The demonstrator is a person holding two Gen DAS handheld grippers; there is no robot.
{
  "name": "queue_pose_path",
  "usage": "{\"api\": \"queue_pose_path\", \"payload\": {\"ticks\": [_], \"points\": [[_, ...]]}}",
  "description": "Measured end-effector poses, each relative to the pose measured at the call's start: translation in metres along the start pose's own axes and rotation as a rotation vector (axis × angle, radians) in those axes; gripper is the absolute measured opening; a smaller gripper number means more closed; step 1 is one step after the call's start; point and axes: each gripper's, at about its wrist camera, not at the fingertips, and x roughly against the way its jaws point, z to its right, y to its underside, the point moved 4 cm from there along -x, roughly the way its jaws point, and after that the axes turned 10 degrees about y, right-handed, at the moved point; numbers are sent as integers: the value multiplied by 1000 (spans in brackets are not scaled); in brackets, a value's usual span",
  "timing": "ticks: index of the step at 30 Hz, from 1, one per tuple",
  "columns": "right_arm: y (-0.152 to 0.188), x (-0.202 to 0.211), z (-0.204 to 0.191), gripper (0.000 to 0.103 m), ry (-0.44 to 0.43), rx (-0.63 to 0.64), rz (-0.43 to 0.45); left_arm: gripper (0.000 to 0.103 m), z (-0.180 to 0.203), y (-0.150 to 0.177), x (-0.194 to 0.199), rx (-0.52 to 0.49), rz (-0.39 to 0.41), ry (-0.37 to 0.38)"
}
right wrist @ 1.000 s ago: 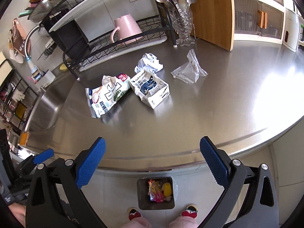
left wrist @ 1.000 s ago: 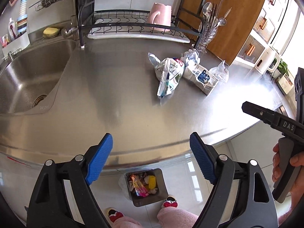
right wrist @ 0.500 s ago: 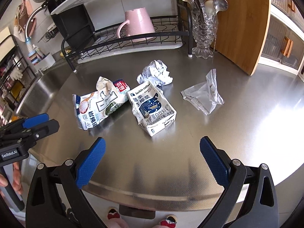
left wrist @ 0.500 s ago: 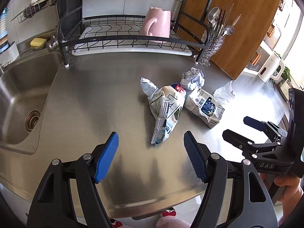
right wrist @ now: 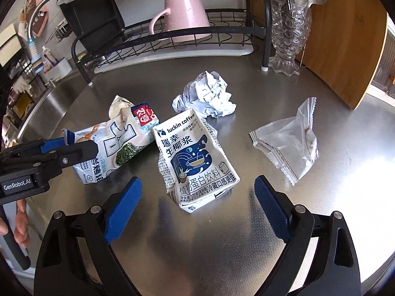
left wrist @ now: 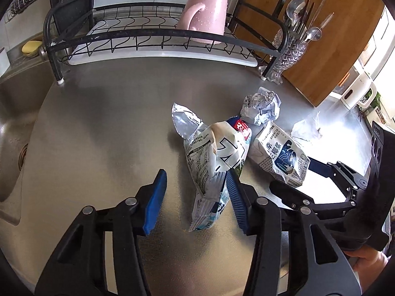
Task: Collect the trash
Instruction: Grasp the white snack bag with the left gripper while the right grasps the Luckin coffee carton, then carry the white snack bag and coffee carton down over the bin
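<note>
Now left gripper (left wrist: 195, 197) closing around snack bag (left wrist: 217, 153); crumpled carton (left wrist: 281, 157) beside.

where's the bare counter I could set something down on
Bare steel lies between the sink and the snack bag, and right of the clear wrapper. It is crowded where bag, carton and crumpled paper cluster.

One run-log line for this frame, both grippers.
left gripper: closing around snack bag, not clamped | right gripper: closing, carton ahead, untouched | counter: paper ball, clear wrapper
</note>
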Motion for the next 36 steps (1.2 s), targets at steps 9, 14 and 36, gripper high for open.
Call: {"api": "queue_pose_path", "payload": {"ticks": [9, 14, 36], "points": [[5, -1, -6, 58, 20, 55, 21, 11, 2, 2, 8, -30, 24, -18], [8, 15, -7, 58, -12, 30, 35, 11, 8, 7, 24, -47, 41, -19], [90, 130, -41, 58, -80, -10, 47, 11, 29, 139, 142, -32, 40, -13]]}}
